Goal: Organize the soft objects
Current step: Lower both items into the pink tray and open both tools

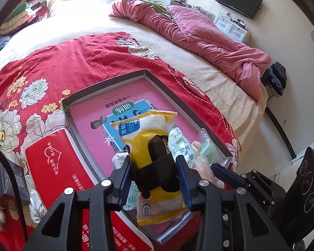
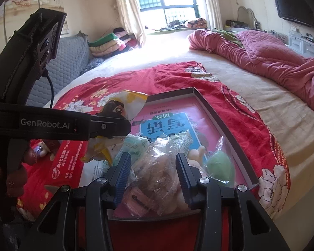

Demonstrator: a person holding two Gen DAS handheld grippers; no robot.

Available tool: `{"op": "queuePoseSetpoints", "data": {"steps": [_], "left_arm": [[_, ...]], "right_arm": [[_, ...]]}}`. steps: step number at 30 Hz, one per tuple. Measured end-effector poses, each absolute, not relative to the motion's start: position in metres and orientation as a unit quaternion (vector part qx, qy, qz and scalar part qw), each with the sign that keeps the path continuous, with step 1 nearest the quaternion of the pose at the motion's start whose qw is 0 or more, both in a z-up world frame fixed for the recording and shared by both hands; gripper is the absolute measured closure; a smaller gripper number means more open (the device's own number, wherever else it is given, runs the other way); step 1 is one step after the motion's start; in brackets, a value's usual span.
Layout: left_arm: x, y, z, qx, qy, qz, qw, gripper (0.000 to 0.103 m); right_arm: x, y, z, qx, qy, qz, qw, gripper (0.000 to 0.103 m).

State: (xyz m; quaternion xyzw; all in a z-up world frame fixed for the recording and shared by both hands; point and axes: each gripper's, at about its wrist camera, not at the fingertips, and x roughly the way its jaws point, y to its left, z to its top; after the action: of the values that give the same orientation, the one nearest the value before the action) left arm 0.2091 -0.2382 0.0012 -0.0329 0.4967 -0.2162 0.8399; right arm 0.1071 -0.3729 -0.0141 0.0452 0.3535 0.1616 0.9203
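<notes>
Bed (image 1: 198,67) fills most of what I see, with a red flowered blanket (image 1: 73,62) spread over its near half and a crumpled pink quilt (image 1: 198,31) along the far side. On the blanket sits the shallow grey box (image 1: 106,85), my landmark, with a pink book cover (image 1: 90,115) lining its floor. A red carton (image 1: 54,167) lies against the box's left wall. My left claw (image 1: 155,179) hangs over the box's near end, its blue pads pressed on a yellow-and-white snack packet (image 1: 148,138) that sticks up and away from me. My right claw (image 2: 155,175) is above the box's near edge, gripping a crinkled clear plastic bag (image 2: 157,167). A green pouch (image 2: 219,165) rests inside the box by its right wall.
</notes>
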Motion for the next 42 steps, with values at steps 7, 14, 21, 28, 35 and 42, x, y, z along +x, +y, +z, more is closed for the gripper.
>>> {"op": "queuePoseSetpoints", "data": {"steps": [7,14,21,28,35,42], "left_arm": [[0.212,-0.253,-0.006,-0.018,0.503,-0.224,0.834,0.062],[0.22,-0.258,-0.016,-0.011,0.516,-0.219,0.828,0.062],[0.223,-0.261,-0.021,-0.015,0.526,-0.225,0.82,0.062],[0.221,-0.263,-0.022,-0.008,0.525,-0.224,0.821,0.062],[0.218,-0.254,-0.019,-0.019,0.521,-0.22,0.824,0.062],[0.212,-0.245,-0.009,-0.017,0.51,-0.211,0.834,0.062]], "right_arm": [[0.112,-0.37,-0.022,0.017,0.362,0.145,0.921,0.057],[0.116,-0.365,-0.03,-0.026,0.359,0.13,0.924,0.057],[0.119,-0.358,-0.037,-0.048,0.357,0.138,0.923,0.054],[0.124,-0.363,-0.045,-0.047,0.375,0.13,0.917,0.044],[0.122,-0.368,-0.042,-0.034,0.371,0.13,0.919,0.034],[0.12,-0.378,-0.032,0.004,0.358,0.123,0.925,0.029]]}}
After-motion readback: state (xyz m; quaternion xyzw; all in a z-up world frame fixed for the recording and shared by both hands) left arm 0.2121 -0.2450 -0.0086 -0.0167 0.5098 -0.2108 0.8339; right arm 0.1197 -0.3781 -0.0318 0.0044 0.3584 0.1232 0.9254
